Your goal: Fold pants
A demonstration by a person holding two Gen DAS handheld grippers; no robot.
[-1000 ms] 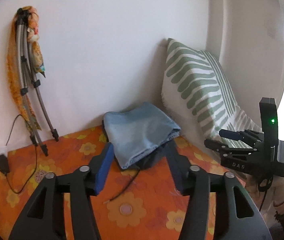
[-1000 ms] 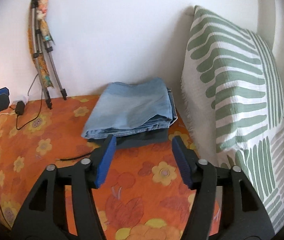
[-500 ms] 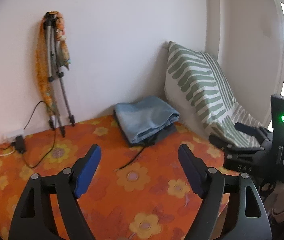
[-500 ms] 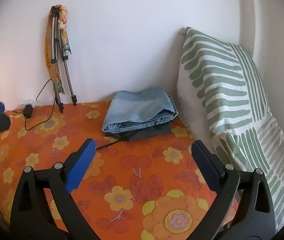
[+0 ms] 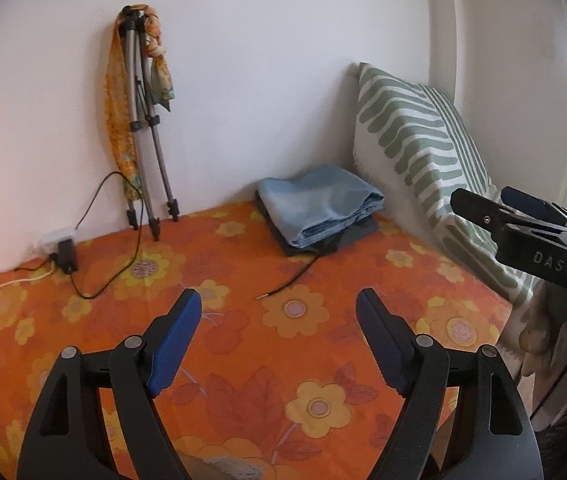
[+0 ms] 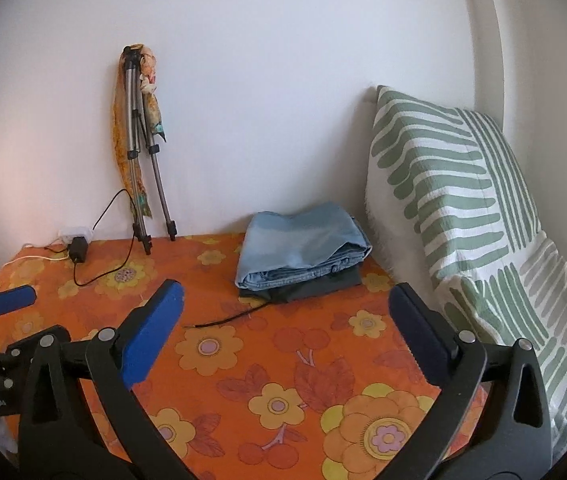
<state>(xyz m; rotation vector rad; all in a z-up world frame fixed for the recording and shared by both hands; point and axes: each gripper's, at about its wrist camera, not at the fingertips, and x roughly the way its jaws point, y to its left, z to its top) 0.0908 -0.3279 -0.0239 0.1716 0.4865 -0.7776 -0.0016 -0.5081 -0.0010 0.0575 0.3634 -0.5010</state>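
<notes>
Since a second ago both my tools have pulled back from the folded pants (image 5: 317, 204), which now lie well beyond the tips, and both have spread from a narrow gap to a broad one. My left tool (image 5: 277, 342) stands wide with only the orange flowered bed cover (image 5: 243, 360) between its blue pads. My right tool (image 6: 283, 338) is wider and its jaws are opening, nothing between them. The light blue pants sit folded on top of a dark grey garment (image 6: 315, 286), at the far end of the bed against the white wall, just beside the green-striped pillow (image 6: 443, 184). A thin black cord (image 6: 227, 318) trails out from under the stack. A folded tripod (image 5: 143, 128) with an orange scarf (image 5: 117, 128) leans on the wall to the left, with a charger (image 5: 66, 254) near its feet.
</notes>
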